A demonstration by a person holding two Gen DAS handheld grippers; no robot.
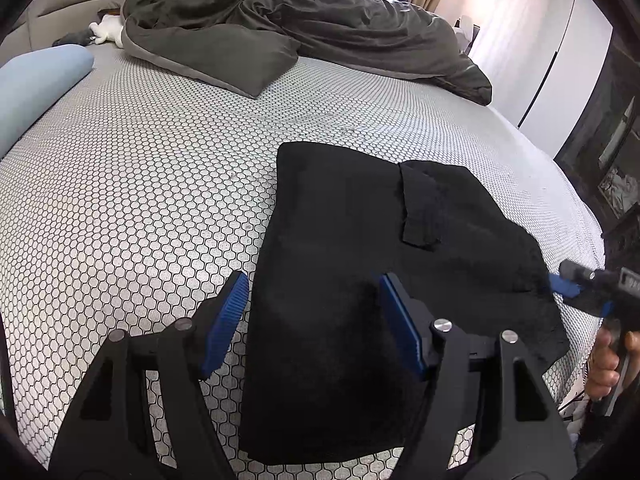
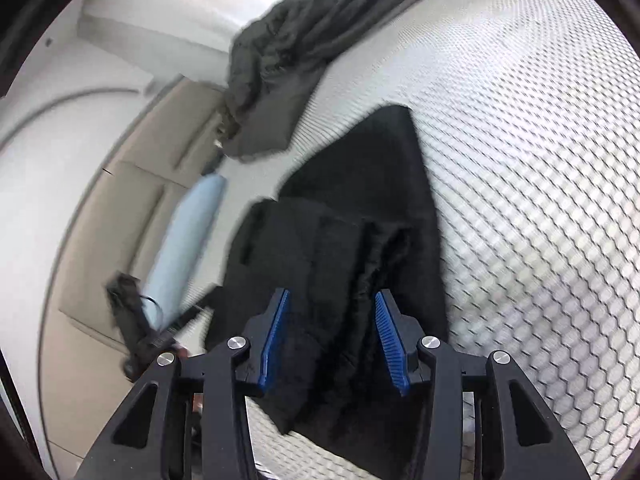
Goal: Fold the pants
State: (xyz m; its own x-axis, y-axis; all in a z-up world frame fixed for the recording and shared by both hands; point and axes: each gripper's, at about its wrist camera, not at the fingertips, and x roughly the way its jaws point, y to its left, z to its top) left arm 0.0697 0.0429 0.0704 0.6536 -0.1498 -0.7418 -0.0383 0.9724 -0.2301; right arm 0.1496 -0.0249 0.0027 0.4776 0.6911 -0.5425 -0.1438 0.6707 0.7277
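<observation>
On the bed (image 1: 140,184), over its honeycomb-patterned cover, the black pants (image 1: 344,280) are lying partly folded, a smaller flap doubled back on top toward the far right. The left claw (image 1: 316,320) is hovering with its jaws standing wide, straddling the near left edge of the cloth and pressing on nothing. The right claw (image 2: 332,336) is sitting partly open above a bunched ridge of fabric; its blue pads (image 2: 276,336) are not pinching the cloth.

Judging from this, the loose ridge under the right claw is the risk: with neither claw gripping, the fuzzy fabric could be slumping out of its fold, and a careless closing could be catching only the top layer and dragging the stack crooked. The right edge is also lying close to the side of the bed, so a pull that way could be sliding it off.

The left wrist view is showing the whole folded outline, the right claw at the far edge and a hand (image 1: 604,364) behind it. The right wrist view, blurred, is showing the ridge between its own jaws, and part of the left tool by a pale blue pillow (image 2: 184,248).
</observation>
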